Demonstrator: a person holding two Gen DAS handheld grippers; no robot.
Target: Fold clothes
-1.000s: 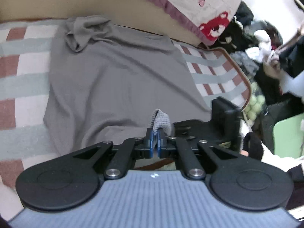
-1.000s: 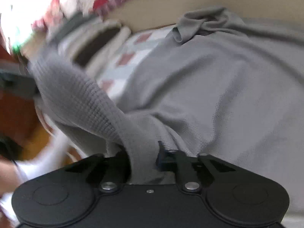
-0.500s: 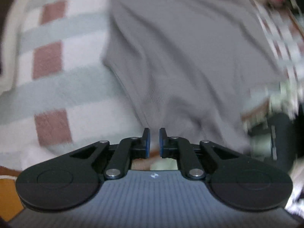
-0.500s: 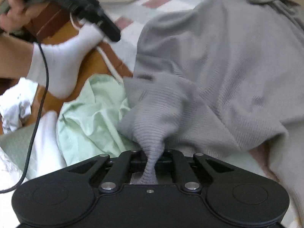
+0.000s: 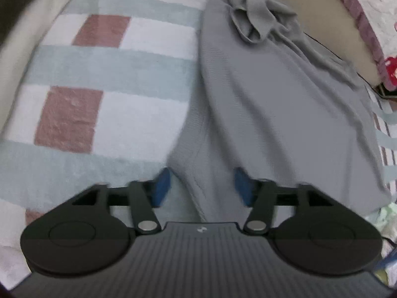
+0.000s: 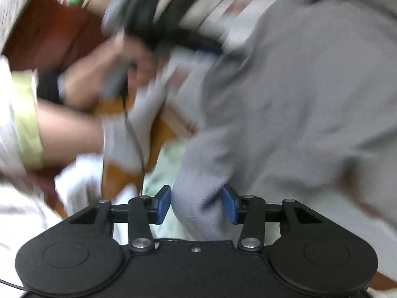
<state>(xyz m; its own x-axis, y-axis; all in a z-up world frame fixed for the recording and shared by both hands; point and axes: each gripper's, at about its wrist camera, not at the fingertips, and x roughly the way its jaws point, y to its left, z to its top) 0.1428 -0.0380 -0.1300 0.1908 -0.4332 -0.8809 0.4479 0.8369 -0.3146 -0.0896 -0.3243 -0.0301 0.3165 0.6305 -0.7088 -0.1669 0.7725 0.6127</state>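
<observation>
A grey knitted garment (image 5: 273,104) lies spread along a checked blanket of white, pale green and dusty-red squares (image 5: 104,74), its far end bunched into a small crumpled knot near the beige edge beyond. The left gripper (image 5: 201,186) points steeply down at the near left edge of the cloth; its jaws are opening, the blue pads (image 5: 161,183) stand apart, and a ridge of the grey knit lies between them without being pressed. In the right wrist view, which is badly blurred, the right gripper (image 6: 196,204) is also opening its jaws, and a thick hanging fold of the same garment (image 6: 297,94) sits between the pads, close against the right one, but seems no longer clamped. To the left there, a person's hand (image 6: 124,74) and forearm, a white sock and a pale green cloth (image 6: 171,164) show only as smears. The step appears to be letting go after laying the cloth down. To do it well, let both pads clear the knit fully before lifting, draw straight back so no loop snags, then check that the near edge lies flat and square to the checks before taking new corners.
</observation>
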